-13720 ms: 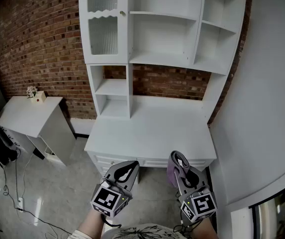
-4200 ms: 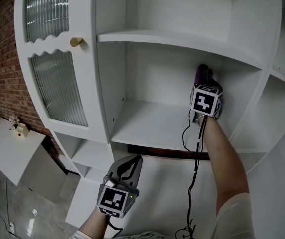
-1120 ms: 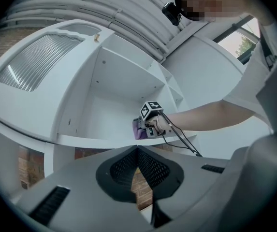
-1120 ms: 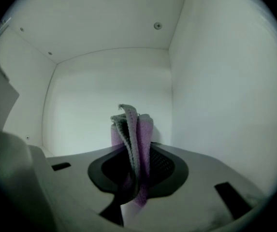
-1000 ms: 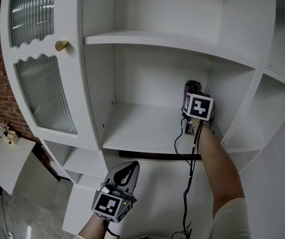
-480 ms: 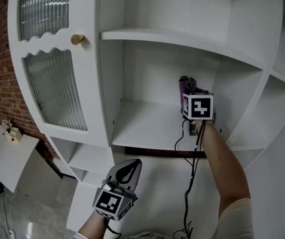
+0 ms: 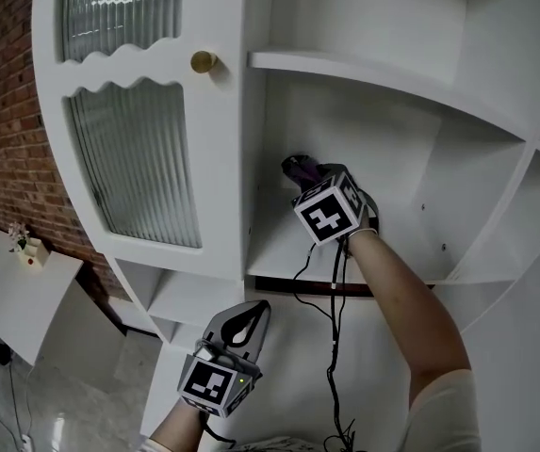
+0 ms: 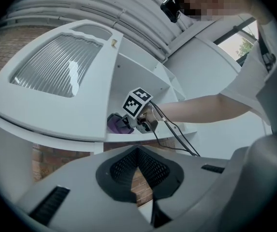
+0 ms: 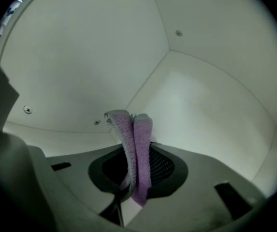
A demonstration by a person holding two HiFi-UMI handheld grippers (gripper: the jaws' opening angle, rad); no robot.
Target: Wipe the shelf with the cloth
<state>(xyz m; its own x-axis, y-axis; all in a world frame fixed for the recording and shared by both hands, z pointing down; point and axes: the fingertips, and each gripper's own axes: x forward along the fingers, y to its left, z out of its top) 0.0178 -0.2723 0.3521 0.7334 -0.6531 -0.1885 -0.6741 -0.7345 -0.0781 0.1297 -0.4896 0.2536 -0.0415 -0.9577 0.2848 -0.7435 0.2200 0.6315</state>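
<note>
In the white shelf point(image 7: 403, 255), the right gripper point(image 7: 311, 183) clamps a partly hidden cloth point(image 9: 140, 144).

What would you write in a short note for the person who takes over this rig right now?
The right gripper is shut on the purple cloth, inside the open compartment, near its back left corner.
The left gripper is shut and empty, held low, away from the shelf.
Done: the cloth is gripped and brought to the shelf board.
Left: wipe the board. The pictures do not show which parts are already wiped, nor whether the cloth touches the board.
</note>
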